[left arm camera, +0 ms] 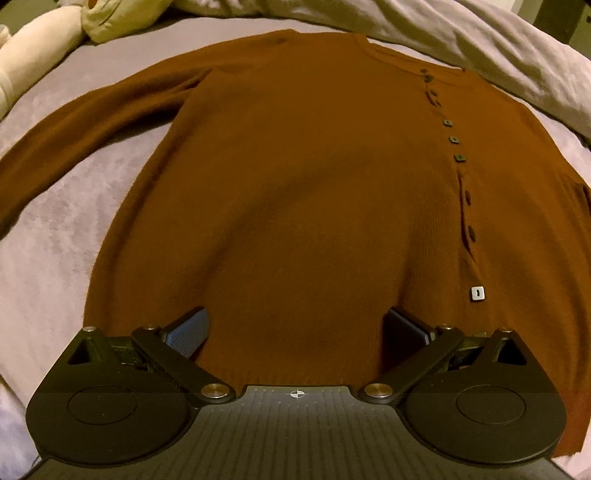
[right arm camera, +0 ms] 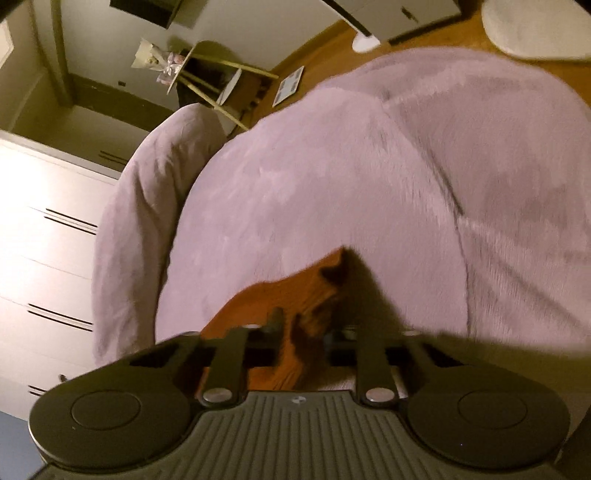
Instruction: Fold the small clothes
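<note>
A rust-brown buttoned cardigan (left arm camera: 303, 192) lies flat on a lilac blanket (left arm camera: 55, 229), its left sleeve (left arm camera: 85, 122) stretched out to the left. My left gripper (left arm camera: 295, 328) is open, its fingers spread wide just above the cardigan's hem. In the right wrist view my right gripper (right arm camera: 306, 332) is shut on a bunched piece of the same brown knit (right arm camera: 314, 291), which sticks up between the fingers above the blanket (right arm camera: 332, 177). The view is blurred.
A cream plush toy (left arm camera: 44, 40) and a white duvet (left arm camera: 480, 40) lie beyond the cardigan. The right wrist view shows a lilac pillow (right arm camera: 147, 206), white drawers (right arm camera: 44, 240), a wooden floor (right arm camera: 436, 33) and a gold-framed side table (right arm camera: 218, 74).
</note>
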